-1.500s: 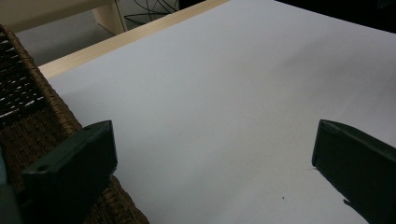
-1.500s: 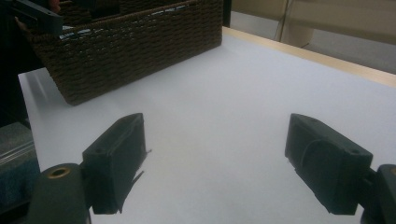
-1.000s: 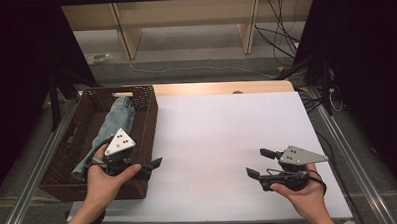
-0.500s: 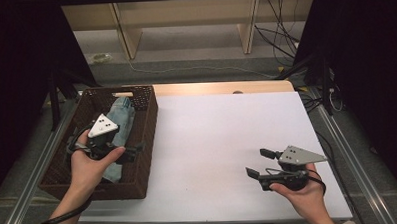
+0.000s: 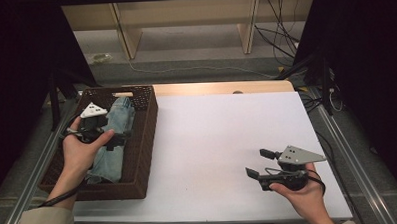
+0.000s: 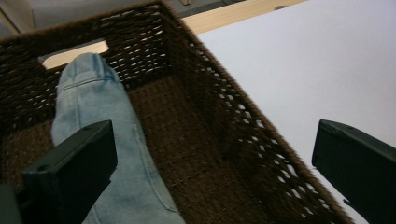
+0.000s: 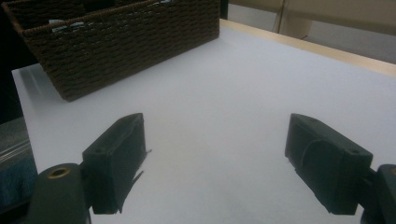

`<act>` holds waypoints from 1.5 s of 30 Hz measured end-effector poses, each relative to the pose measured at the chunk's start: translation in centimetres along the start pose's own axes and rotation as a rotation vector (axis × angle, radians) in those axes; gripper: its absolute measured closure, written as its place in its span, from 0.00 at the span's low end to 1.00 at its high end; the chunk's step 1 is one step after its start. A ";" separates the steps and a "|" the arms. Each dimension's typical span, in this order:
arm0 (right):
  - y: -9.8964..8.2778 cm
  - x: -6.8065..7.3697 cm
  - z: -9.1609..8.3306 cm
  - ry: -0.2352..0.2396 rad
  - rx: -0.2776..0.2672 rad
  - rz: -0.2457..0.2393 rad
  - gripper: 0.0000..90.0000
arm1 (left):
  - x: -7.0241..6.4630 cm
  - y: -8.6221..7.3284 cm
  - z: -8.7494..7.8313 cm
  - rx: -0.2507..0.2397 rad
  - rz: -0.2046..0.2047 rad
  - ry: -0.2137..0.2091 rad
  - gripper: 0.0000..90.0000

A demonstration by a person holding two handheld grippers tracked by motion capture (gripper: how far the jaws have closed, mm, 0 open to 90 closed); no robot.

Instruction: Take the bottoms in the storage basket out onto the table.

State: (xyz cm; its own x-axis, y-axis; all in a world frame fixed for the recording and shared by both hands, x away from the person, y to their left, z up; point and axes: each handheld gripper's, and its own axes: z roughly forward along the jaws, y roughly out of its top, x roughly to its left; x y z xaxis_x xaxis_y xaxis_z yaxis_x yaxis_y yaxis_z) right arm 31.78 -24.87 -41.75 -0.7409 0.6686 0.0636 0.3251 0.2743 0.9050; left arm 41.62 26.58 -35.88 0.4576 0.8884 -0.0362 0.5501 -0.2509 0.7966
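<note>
Faded light-blue denim jeans (image 5: 111,140) lie lengthwise in the dark brown woven wicker basket (image 5: 146,139) at the table's left. Above them hovers the left gripper (image 6: 212,163), jaws spread wide. The right gripper (image 5: 257,163) sits over the white tabletop (image 5: 217,136), jaws likewise spread, pinching nothing.
</note>
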 end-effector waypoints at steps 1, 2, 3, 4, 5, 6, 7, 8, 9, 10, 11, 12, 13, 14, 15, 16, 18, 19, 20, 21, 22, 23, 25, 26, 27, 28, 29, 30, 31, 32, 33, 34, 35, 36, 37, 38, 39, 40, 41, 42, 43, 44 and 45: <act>0.0 0.0 0.0 0.000 0.003 -0.001 0.24 | 0.7 0.2 0.5 0.023 -0.002 0.007 0.00; 0.0 -0.1 0.0 0.000 0.002 -0.002 0.24 | 0.7 0.2 0.5 0.023 -0.002 0.007 0.00; 0.0 0.0 0.1 0.000 0.002 0.000 0.24 | 1.1 0.2 0.7 0.037 -0.007 0.010 0.00; 0.0 -0.1 0.1 -0.001 0.003 -0.002 0.24 | 1.6 0.3 1.0 0.048 -0.013 0.017 0.00; 0.0 -0.1 0.1 -0.001 0.003 -0.002 0.24 | 2.0 0.3 1.2 0.057 -0.021 0.026 0.00; 0.0 0.0 0.2 -0.002 0.006 -0.005 0.24 | 2.5 0.3 1.5 0.067 -0.029 0.029 0.00; 0.0 0.0 0.2 -0.002 0.006 -0.005 0.24 | 3.0 0.3 1.7 0.077 -0.043 0.029 0.00; 0.0 0.0 0.2 -0.002 0.007 -0.006 0.24 | 3.5 0.3 2.0 0.086 -0.057 0.035 0.00; 0.0 0.0 0.3 0.000 0.013 -0.008 0.24 | 3.9 0.1 2.3 0.102 -0.068 0.042 0.00; 0.0 0.0 0.3 0.000 0.013 -0.008 0.24 | 4.4 -0.1 2.7 0.121 -0.073 0.053 0.00; -0.1 0.1 0.3 0.002 0.016 -0.007 0.24 | 5.1 -0.5 3.6 0.158 -0.083 0.081 0.01; -0.1 0.1 0.3 0.002 0.016 -0.007 0.24 | 5.1 -0.5 3.6 0.158 -0.083 0.081 0.01; -0.1 0.1 0.4 0.003 0.017 -0.008 0.24 | 5.5 -0.8 4.0 0.177 -0.092 0.086 0.01; -0.1 0.1 0.4 0.003 0.017 -0.008 0.24 | 5.9 -1.0 4.4 0.191 -0.101 0.089 0.01; -0.1 0.1 0.4 0.003 0.017 -0.007 0.24 | 6.2 -1.2 4.8 0.204 -0.107 0.100 0.01; -0.1 0.1 0.4 0.003 0.017 -0.007 0.24 | 6.6 -1.5 5.1 0.220 -0.116 0.106 0.01; -0.1 0.1 0.4 0.003 0.022 -0.009 0.24 | 7.4 -2.0 5.7 0.242 -0.151 0.115 0.01; -0.1 0.1 0.4 0.003 0.027 -0.013 0.24 | 8.1 -2.5 6.3 0.280 -0.176 0.133 0.02; -0.1 0.1 0.4 0.003 0.028 -0.012 0.24 | 8.4 -2.8 6.6 0.287 -0.196 0.133 0.02; -0.1 0.1 0.4 0.003 0.028 -0.012 0.24 | 8.4 -2.8 6.6 0.287 -0.196 0.133 0.02; -0.1 0.1 0.5 0.006 0.029 -0.010 0.24 | 8.7 -3.0 6.8 0.297 -0.210 0.137 0.03; -0.1 0.1 0.5 0.006 0.029 -0.010 0.24 | 9.0 -3.3 7.0 0.310 -0.219 0.145 0.03; -0.1 0.1 0.5 0.006 0.030 -0.014 0.24 | 9.7 -3.9 7.4 0.335 -0.256 0.145 0.03; -0.1 0.1 0.5 0.006 0.030 -0.014 0.24 | 9.7 -3.9 7.4 0.335 -0.256 0.145 0.03; -0.1 0.1 0.5 0.006 0.031 -0.014 0.24 | 9.8 -4.1 7.5 0.340 -0.266 0.151 0.03; -0.1 0.1 0.5 0.006 0.033 -0.015 0.24 | 9.9 -4.2 7.6 0.344 -0.274 0.152 0.03; -0.1 0.1 0.5 0.006 0.034 -0.016 0.24 | 9.9 -4.3 7.8 0.351 -0.276 0.146 0.04; -0.1 0.1 0.5 0.009 0.035 -0.017 0.24 | 9.9 -4.5 7.9 0.358 -0.282 0.141 0.03; -0.1 0.1 0.5 0.009 0.035 -0.017 0.24 | 9.9 -4.6 8.1 0.367 -0.285 0.136 0.03; -0.1 0.1 0.5 0.009 0.034 -0.019 0.24 | 10.0 -4.7 8.2 0.376 -0.290 0.129 0.03; -0.1 0.2 0.6 0.010 0.036 -0.020 0.24 | 10.0 -4.9 8.3 0.380 -0.303 0.123 0.03; -0.1 0.2 0.6 0.010 0.036 -0.020 0.24 | 10.1 -5.0 8.5 0.387 -0.312 0.124 0.03; -0.1 0.2 0.5 0.010 0.037 -0.021 0.24 | 10.2 -5.2 8.6 0.394 -0.321 0.125 0.03; -0.1 0.2 0.5 0.010 0.037 -0.024 0.24 | 10.3 -5.4 8.8 0.402 -0.337 0.120 0.03; -0.1 0.2 0.5 0.010 0.036 -0.025 0.24 | 10.4 -5.6 8.9 0.408 -0.355 0.115 0.02; -0.1 0.2 0.5 0.011 0.036 -0.025 0.24 | 10.4 -5.7 9.1 0.415 -0.370 0.112 0.02; -0.1 0.2 0.5 0.010 0.037 -0.022 0.24 | 10.5 -5.9 9.2 0.419 -0.378 0.107 0.03; -0.1 0.2 0.5 0.011 0.038 -0.020 0.24 | 10.4 -6.1 9.3 0.426 -0.393 0.100 0.03; -0.1 0.2 0.5 0.011 0.040 -0.021 0.24 | 10.4 -6.2 9.4 0.435 -0.403 0.102 0.03; -0.1 0.2 0.5 0.012 0.040 -0.021 0.24 | 10.4 -6.4 9.5 0.439 -0.409 0.098 0.03; -0.1 0.2 0.6 0.012 0.040 -0.023 0.24 | 10.4 -6.4 9.5 0.438 -0.407 0.100 0.04; -0.1 0.2 0.6 0.012 0.040 -0.023 0.24 | 10.4 -6.4 9.5 0.440 -0.408 0.100 0.04; -0.1 0.2 0.6 0.013 0.040 -0.023 0.24 | 10.3 -6.3 9.4 0.444 -0.412 0.097 0.06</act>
State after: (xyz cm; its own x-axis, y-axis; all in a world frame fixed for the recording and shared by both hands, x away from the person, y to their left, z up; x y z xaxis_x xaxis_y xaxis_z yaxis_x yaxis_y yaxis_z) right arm 31.93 -24.37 -42.08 -0.7561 0.6527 0.0484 0.3308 0.3174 0.8887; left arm 49.47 33.69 -46.98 0.0912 0.9721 -0.2162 0.9163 0.0031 0.4005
